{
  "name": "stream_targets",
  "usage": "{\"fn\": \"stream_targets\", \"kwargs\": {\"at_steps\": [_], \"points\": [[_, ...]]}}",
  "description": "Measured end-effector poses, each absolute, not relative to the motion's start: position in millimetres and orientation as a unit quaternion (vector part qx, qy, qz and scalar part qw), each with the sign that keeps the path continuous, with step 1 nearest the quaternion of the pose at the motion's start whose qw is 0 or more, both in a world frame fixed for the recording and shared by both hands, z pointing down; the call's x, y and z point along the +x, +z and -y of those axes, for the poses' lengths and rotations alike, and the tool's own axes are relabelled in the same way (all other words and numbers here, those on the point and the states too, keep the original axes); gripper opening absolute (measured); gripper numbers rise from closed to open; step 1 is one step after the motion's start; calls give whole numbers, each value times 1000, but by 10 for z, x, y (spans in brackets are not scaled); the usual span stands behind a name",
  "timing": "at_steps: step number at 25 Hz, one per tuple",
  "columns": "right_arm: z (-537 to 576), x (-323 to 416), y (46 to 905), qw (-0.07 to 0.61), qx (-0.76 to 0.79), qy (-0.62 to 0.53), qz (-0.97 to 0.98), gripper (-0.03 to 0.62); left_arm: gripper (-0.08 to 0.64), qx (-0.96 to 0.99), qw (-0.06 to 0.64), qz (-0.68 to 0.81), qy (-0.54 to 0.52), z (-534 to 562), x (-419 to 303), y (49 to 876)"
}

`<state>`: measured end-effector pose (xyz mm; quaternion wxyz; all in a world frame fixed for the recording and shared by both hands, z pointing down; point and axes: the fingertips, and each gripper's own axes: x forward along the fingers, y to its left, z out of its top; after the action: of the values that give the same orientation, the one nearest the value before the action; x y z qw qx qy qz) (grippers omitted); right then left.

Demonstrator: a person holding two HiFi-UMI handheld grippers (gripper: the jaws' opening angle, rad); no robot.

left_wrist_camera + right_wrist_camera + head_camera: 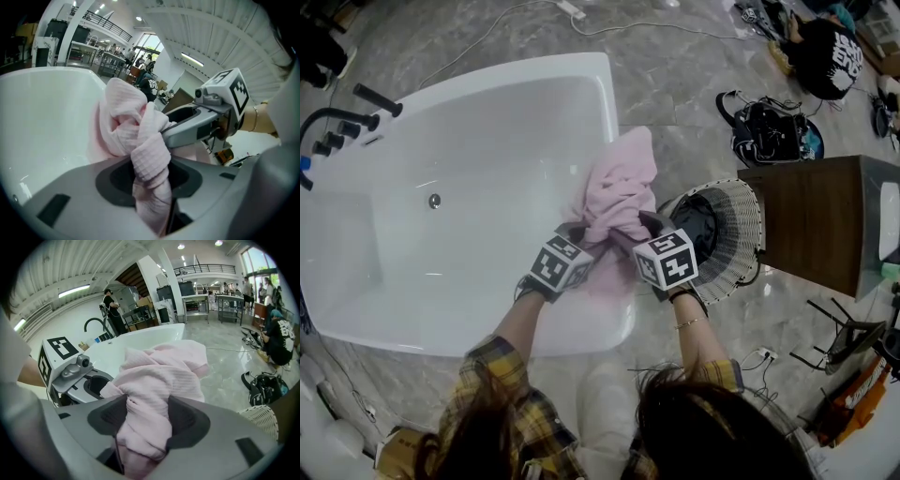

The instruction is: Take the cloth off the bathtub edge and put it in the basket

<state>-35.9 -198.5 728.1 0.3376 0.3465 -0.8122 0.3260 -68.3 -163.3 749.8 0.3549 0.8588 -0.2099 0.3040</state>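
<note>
The white glossy bathtub (441, 187) fills the left half of the head view, with grey marble floor (675, 103) around it. A brown wooden cabinet (811, 225) stands on the floor to the right, apart from the tub. The white woven basket (748, 234), with something dark inside, sits on the floor between the tub's right edge and the cabinet's left side, close against the cabinet.

The pink waffle-weave cloth (621, 187) is bunched over the bathtub's right edge, towards its far right corner.

Only the head view shows the whole basket and the black tap fittings (337, 127) at the tub's left end; there the cloth covers both sets of jaws. The left gripper view shows the left gripper (151, 171) clamped narrowly on a twisted fold of the cloth, with the other tool lying against the cloth from the right. The right gripper view shows the right gripper (143, 420) closed on a thicker wad — its jaws stand wider — and a section of basket rim at lower right.

Clearances: a narrow strip of bare floor separates the tub's right edge from the basket, and the basket mouth faces up, unobstructed. A black bag (769, 127) lies on the floor beyond the basket, well apart.
</note>
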Motion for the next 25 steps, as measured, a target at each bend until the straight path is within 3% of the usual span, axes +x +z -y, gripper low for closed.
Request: {"fn": "stream_targets", "kwargs": {"at_steps": [2, 3, 5, 16, 25], "points": [[1996, -360, 7205, 340, 349, 309, 817, 227, 143, 857, 348, 217, 312, 1640, -678, 7493], [1997, -369, 7170, 344, 347, 298, 820, 155, 131, 856, 345, 221, 317, 1639, -674, 7484], [1991, -400, 7133, 358, 342, 285, 821, 116, 114, 851, 339, 229, 328, 1635, -674, 7469], [2017, -495, 6754, 369, 348, 243, 827, 84, 89, 852, 310, 258, 334, 1693, -733, 7123], [2078, -659, 5932, 331, 374, 214, 839, 81, 87, 871, 260, 276, 313, 1820, -913, 6323]]}}
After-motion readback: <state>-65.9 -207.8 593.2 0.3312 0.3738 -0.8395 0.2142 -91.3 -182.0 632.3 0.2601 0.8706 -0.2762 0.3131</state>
